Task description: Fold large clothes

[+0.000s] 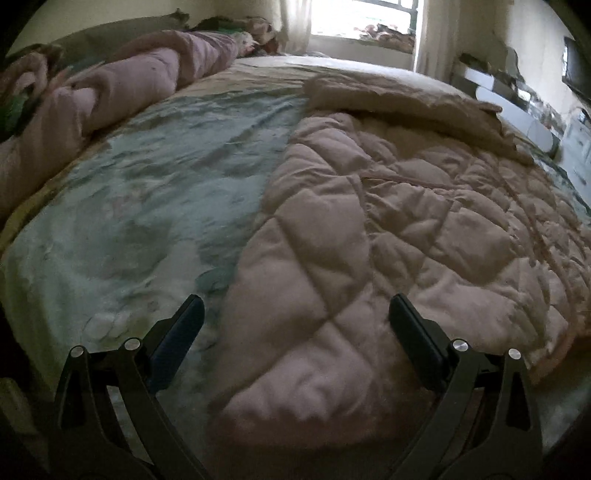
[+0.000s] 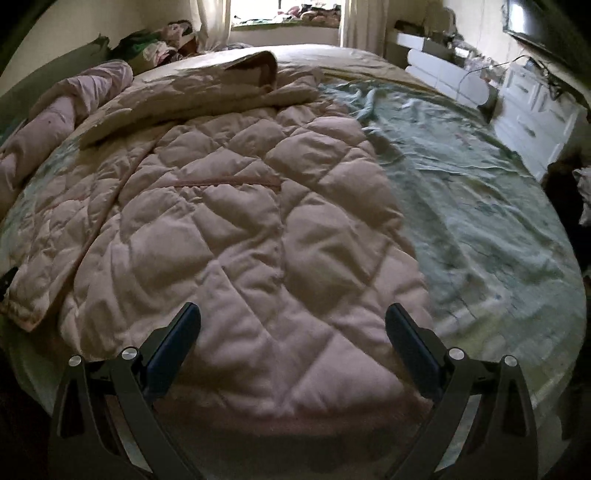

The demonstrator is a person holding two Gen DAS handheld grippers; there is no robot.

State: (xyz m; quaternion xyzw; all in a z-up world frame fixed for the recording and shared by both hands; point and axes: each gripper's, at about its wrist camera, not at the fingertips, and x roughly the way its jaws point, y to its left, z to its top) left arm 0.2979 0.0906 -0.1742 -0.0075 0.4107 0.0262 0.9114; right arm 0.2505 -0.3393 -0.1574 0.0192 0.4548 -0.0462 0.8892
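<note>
**Quilted coat flat on bed, both grippers wide open above its near edge**

Left wrist view: left gripper (image 1: 295,314) w/ fingers (image 1: 184,321) spread wide, nothing held. Pale pink quilted coat (image 1: 388,229) lies spread on the bed (image 1: 147,192), filling centre and right of view; its near rounded end sits between the fingers, below them. Greenish floral sheet bare to the left. Rolled pink blanket (image 1: 110,81) along bed's far left edge. Window (image 1: 362,18) at back, white furniture (image 1: 535,122) at right.

Right wrist view: right gripper (image 2: 293,314) also fully open, empty, hovering over coat (image 2: 221,221) near edge. Coat occupies centre-left; collar/hood part (image 2: 258,62) curls up at far end. Sheet bare at right. Blanket roll (image 2: 55,110) at left, white drawers (image 2: 535,110) far right.
</note>
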